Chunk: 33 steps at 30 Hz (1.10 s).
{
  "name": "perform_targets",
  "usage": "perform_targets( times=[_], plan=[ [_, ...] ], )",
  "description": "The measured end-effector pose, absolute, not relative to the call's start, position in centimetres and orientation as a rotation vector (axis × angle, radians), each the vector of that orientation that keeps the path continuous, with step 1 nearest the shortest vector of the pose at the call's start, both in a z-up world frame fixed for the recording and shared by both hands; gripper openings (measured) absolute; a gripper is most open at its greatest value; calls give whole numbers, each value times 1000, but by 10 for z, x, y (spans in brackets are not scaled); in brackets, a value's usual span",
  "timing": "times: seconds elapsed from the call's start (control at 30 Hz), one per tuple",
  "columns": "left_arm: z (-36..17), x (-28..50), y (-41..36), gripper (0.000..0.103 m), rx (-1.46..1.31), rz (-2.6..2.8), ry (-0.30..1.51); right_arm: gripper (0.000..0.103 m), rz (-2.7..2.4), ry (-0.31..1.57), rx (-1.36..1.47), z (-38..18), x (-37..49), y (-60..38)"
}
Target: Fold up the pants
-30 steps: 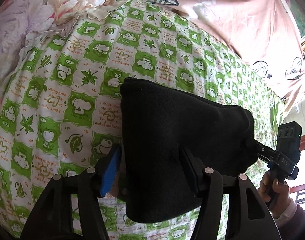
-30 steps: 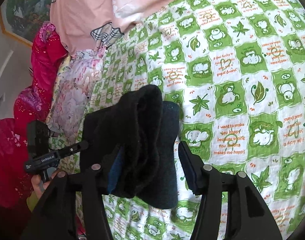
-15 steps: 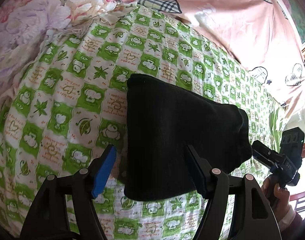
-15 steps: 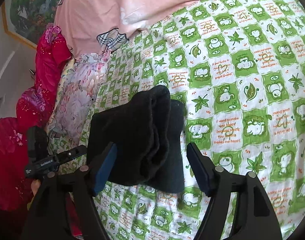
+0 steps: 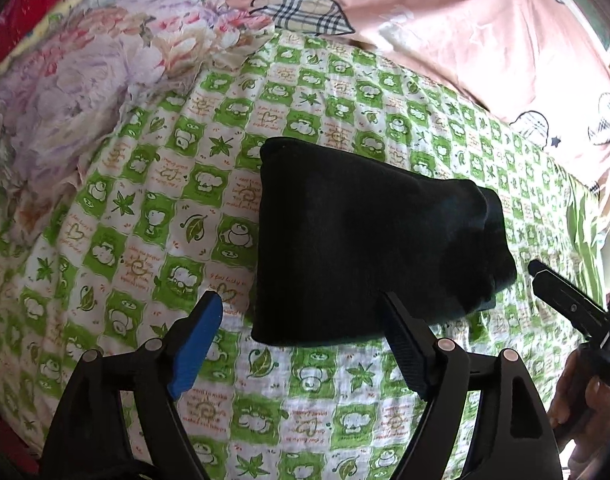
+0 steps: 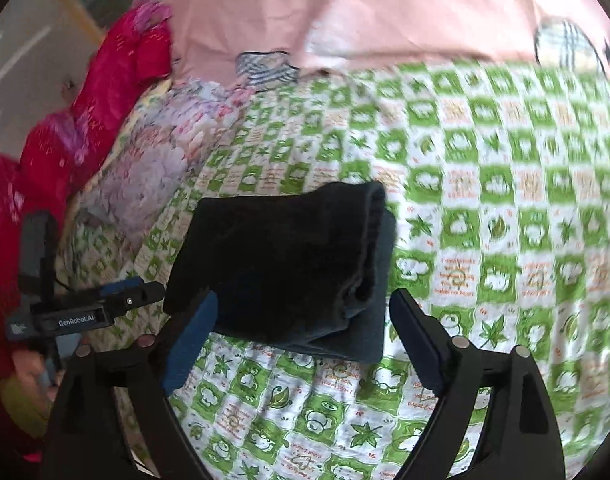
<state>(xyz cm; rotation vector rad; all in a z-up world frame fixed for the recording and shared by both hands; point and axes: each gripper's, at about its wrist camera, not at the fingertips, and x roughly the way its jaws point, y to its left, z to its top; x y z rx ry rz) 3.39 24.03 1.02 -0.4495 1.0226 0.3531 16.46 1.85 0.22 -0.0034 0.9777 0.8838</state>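
The black pants lie folded into a thick stack on the green-and-white checked bedsheet. They also show in the right wrist view. My left gripper is open and empty, just short of the stack's near edge. My right gripper is open and empty, at the stack's other side. Each gripper shows in the other's view, the right one at far right and the left one at far left.
A floral quilt is bunched at the left of the bed. A pink cover with plaid leaf patches lies at the back. Red bedding is piled beyond the quilt.
Both grippers have let go of the pants and pulled back and up. The folded stack now rests on the sheet.
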Motion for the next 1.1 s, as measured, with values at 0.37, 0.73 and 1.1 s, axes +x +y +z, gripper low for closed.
perform_targets(
  times=[0.37,0.73,1.1],
  plan=[
    [31,17,220,83,-361,383,961,98,892,891,-137,15,134,34],
    [36,8,211,85,-304,400,931,100,856,853,-178,11,117,39],
    [24,0,207,86,-253,444,909,101,802,852,-203,-9,117,37]
  ],
)
